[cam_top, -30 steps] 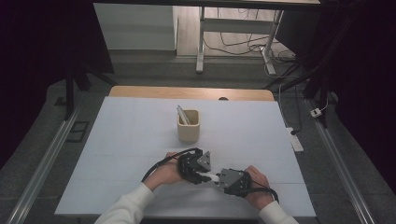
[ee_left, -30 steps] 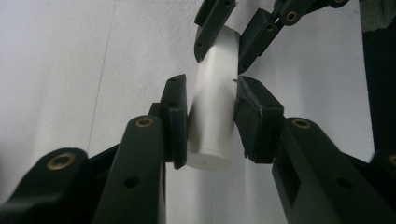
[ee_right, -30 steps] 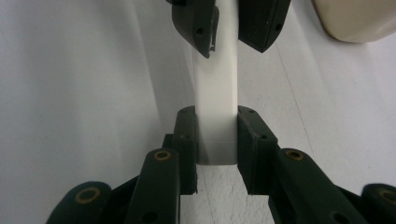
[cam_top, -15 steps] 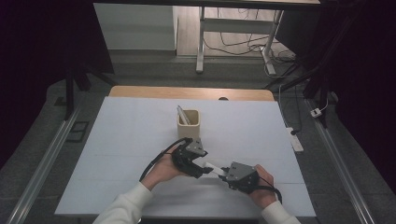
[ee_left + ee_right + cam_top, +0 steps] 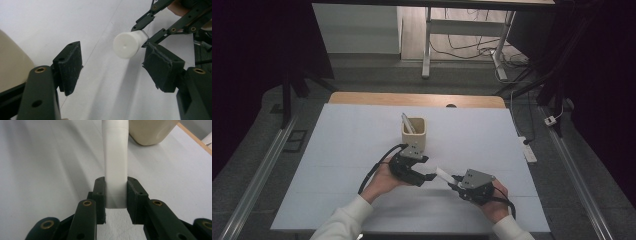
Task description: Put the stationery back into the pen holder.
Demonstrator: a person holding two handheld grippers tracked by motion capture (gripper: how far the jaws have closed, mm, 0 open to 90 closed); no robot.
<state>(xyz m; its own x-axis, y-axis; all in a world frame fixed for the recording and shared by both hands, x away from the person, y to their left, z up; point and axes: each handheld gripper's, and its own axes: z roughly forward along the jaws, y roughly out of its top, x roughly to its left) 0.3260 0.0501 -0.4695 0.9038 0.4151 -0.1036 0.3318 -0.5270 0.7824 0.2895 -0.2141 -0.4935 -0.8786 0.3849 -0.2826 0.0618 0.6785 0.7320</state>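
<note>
A white tube [image 5: 443,174] hangs just above the table with my right gripper [image 5: 453,181] shut on its flat end. In the right gripper view both pads press on the tube [image 5: 115,162] by its sides. My left gripper [image 5: 431,176] faces the tube's round end from the left. Its jaws have just been opening, and they now stand wide at the left gripper [image 5: 116,65]. The tube's round end [image 5: 127,43] floats ahead of them, touched by neither pad. A beige cup [image 5: 414,134] stands behind the left hand with a white stick [image 5: 407,122] leaning in it.
The white table top [image 5: 337,150] spreads wide to the left and right of the hands. Its wooden far edge [image 5: 412,99] lies behind the cup. Cables trail from both grippers toward the person. The cup's wall [image 5: 10,65] is close to the left gripper's left jaw.
The left gripper has opened and let go of the tube's round end. The two hands have drawn apart, the right one carrying the tube to the right.
</note>
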